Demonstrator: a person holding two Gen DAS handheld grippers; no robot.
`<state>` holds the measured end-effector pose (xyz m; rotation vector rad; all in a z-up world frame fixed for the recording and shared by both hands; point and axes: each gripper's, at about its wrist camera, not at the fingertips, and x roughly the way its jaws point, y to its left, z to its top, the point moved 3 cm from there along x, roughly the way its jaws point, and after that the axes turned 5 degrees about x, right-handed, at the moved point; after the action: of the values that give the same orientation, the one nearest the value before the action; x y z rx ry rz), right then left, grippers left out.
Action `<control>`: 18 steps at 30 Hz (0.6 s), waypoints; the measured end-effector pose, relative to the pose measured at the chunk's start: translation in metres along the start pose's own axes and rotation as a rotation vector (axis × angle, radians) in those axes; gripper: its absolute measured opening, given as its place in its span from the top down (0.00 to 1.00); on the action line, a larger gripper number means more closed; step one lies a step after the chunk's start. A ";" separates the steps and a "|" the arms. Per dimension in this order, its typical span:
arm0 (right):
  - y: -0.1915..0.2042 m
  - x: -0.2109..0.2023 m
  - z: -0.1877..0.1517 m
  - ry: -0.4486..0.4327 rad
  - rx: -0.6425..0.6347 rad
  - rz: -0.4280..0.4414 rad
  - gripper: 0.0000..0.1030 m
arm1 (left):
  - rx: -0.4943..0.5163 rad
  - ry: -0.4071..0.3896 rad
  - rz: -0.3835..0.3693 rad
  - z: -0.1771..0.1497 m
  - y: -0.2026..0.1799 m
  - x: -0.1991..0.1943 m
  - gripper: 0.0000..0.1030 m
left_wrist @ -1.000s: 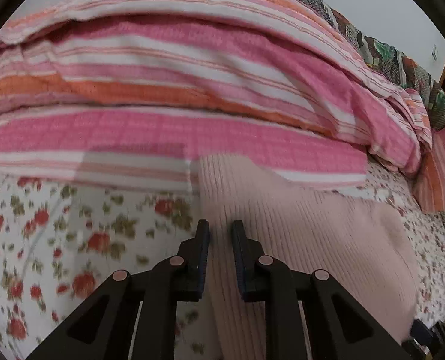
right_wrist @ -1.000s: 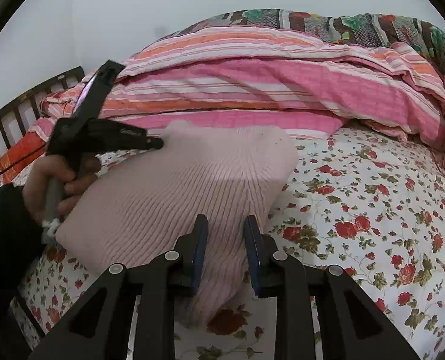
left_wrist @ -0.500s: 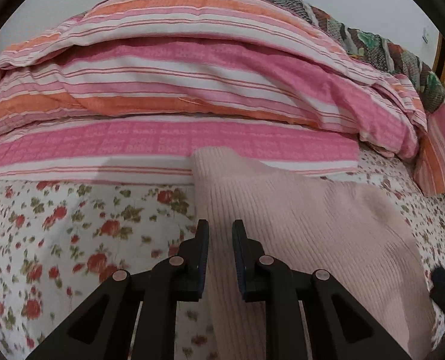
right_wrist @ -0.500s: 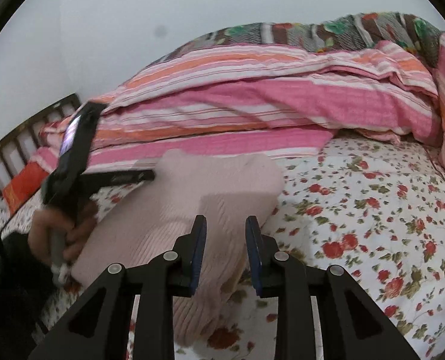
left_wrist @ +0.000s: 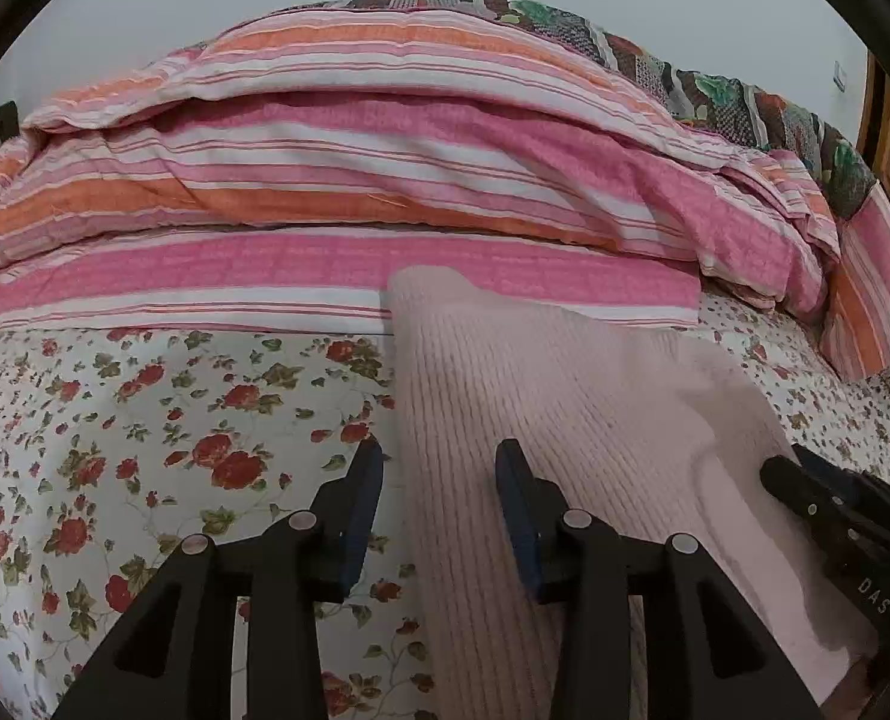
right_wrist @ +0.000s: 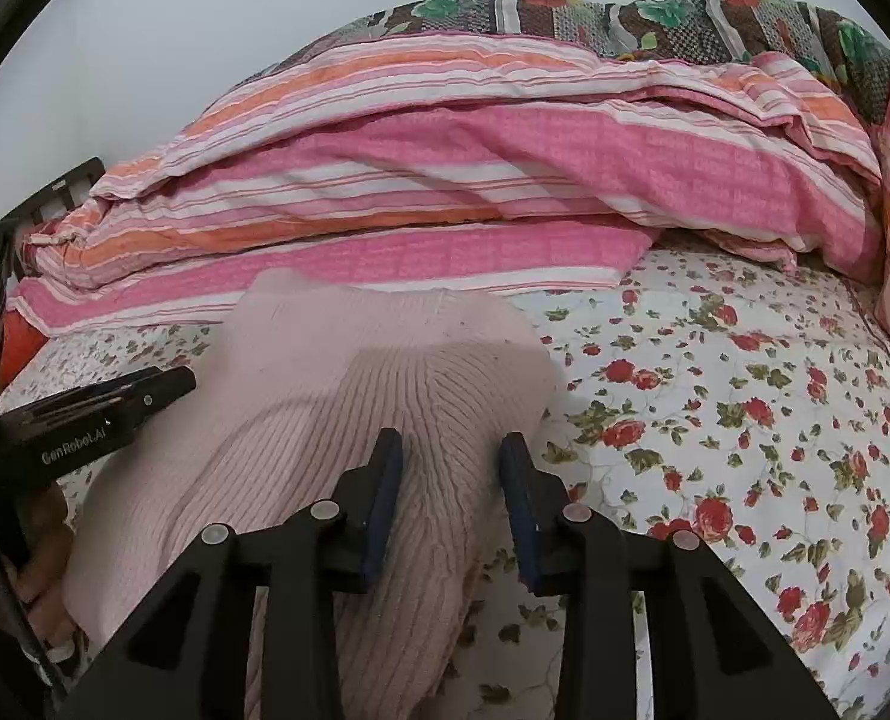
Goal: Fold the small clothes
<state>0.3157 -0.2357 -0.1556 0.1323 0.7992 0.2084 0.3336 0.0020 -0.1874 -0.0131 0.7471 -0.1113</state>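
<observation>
Only in right view: hand (right_wrist: 36, 546) gripping left gripper (right_wrist: 189, 381). Left gripper (left_wrist: 438, 462) and right gripper (right_wrist: 452, 450) angled down, just opening, released, astride sweater (left_wrist: 565, 420).

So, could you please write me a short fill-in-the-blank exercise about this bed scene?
1. The pink knit garment lies on a sheet printed with red ____.
2. The quilt behind it is patterned with ____.
3. The left gripper has jaws that stand ____.

Missing words: flowers; stripes; open
</observation>
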 end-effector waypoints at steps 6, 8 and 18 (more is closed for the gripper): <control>-0.005 0.003 -0.001 0.001 0.019 0.003 0.61 | 0.027 -0.009 0.024 0.000 -0.005 -0.002 0.63; -0.010 0.004 0.002 0.008 0.057 0.031 0.59 | 0.025 -0.012 0.027 0.000 -0.004 -0.003 0.61; -0.021 0.004 0.008 -0.006 0.112 0.040 0.59 | 0.021 -0.055 -0.036 0.000 -0.002 -0.018 0.41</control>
<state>0.3268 -0.2551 -0.1569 0.2544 0.8024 0.2009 0.3207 0.0016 -0.1751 -0.0098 0.6904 -0.1522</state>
